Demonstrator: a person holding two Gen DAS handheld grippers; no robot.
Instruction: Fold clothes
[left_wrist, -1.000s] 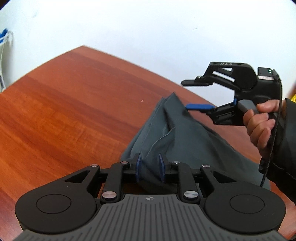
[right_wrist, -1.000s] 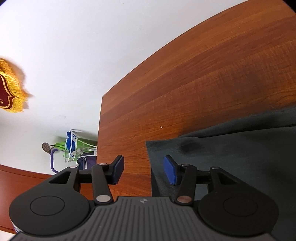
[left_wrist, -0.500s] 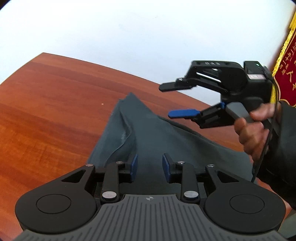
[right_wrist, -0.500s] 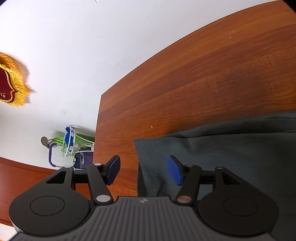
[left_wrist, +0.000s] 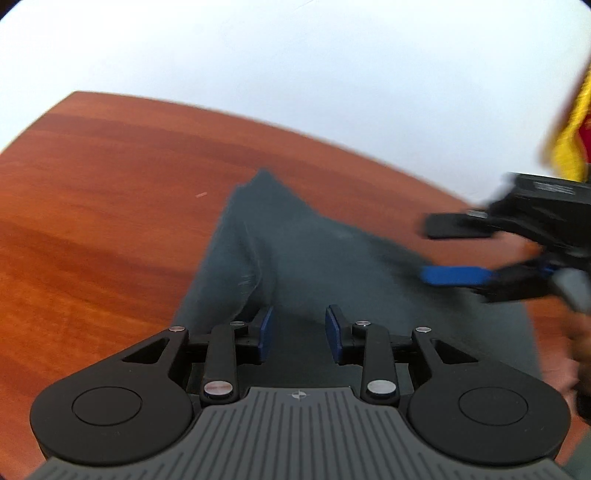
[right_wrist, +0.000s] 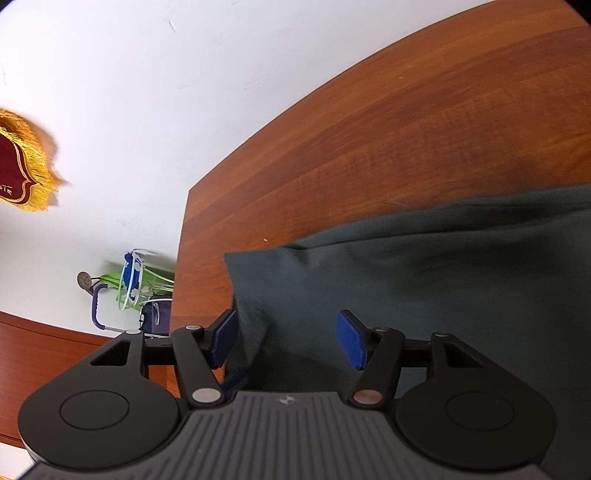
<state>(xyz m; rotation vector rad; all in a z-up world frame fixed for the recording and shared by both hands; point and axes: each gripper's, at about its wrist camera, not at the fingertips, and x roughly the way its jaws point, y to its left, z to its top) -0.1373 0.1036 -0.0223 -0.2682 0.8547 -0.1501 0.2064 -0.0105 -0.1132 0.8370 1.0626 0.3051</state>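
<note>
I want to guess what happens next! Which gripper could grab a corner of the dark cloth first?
Probably the right gripper. A corner of the dark cloth lies just ahead of its open jaws, by the table edge. The left gripper, also open, faces the cloth's middle.

The counter (left_wrist: 92, 221) lies bare and open to the left of the dark grey garment (left_wrist: 314, 266), right out to its far edge by the white wall (left_wrist: 295, 55). On the garment's right side the right hand-held gripper (left_wrist: 454, 251) hangs just above the cloth and blocks that way. In the right wrist view, bare wood runs beyond the garment's folded edge (right_wrist: 406, 229), and past the counter's corner stands a clutter of blue and green items (right_wrist: 136, 288).
</note>
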